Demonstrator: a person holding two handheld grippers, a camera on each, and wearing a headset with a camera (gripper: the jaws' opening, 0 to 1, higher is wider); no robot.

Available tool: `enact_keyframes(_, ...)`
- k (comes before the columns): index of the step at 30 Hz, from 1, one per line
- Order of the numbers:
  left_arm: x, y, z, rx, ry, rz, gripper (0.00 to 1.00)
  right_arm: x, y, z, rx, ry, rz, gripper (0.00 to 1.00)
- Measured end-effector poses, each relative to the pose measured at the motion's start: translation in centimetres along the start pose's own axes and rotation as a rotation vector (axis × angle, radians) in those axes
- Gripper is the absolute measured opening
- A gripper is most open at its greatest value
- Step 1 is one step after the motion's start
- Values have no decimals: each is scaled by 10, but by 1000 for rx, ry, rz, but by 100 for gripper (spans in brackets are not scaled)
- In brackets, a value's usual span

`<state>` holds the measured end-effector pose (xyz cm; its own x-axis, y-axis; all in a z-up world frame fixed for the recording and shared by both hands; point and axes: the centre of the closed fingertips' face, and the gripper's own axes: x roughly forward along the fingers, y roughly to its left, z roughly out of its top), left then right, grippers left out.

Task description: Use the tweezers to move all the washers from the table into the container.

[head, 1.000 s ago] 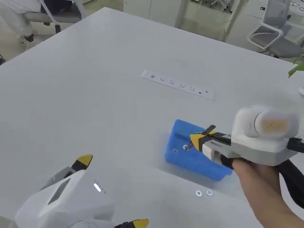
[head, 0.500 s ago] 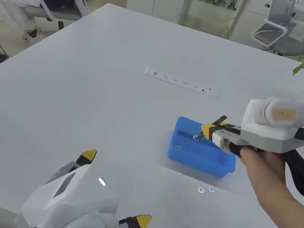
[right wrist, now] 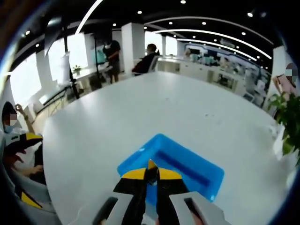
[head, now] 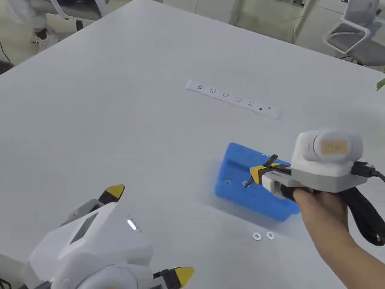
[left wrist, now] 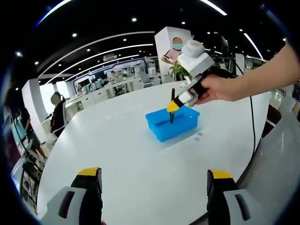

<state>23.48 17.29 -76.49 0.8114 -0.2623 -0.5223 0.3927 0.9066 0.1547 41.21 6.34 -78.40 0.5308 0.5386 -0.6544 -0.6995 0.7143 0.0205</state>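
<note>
Since two small silver washers (head: 257, 236) sit on the white tabletop (head: 120, 108) at about 5 o'clock from the blue rectangular container (head: 252, 208), job's not done. Right gripper (head: 261, 168) has its jaws clamped on the thin dark tweezers (left wrist: 171, 116), tips down inside the container. Can't tell if they carry a washer. I'd release low so nothing bounces out. Left gripper (head: 145, 234) sits at 7 o'clock, jaws wide apart.

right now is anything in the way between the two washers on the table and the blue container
Nothing visible is. The two washers lie on bare table just off the near wall of the blue container, apart from it. The right tongs, shut on the tweezers, hang over the container's inside, not over the gap.
</note>
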Motion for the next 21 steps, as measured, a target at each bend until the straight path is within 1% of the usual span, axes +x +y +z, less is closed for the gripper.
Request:
enact_keyframes(6,0,0,0,1,2,1,95,8,3,-11,3,30,6,4)
enact_keyframes(11,0,0,-1,2,8,-2,95,15,2,-22,-3,59,6,4)
enact_keyframes(12,1,0,-1,3,8,-3,95,14,1,-19,-2,39,5,4)
enact_keyframes(13,1,-1,-1,3,8,-5,95,13,2,-21,6,55,8,4)
enact_keyframes(16,1,-1,-2,4,11,-7,95,15,0,-19,6,49,11,4)
enact_keyframes(21,0,-2,-2,5,11,-8,95,14,0,-21,20,49,11,4)
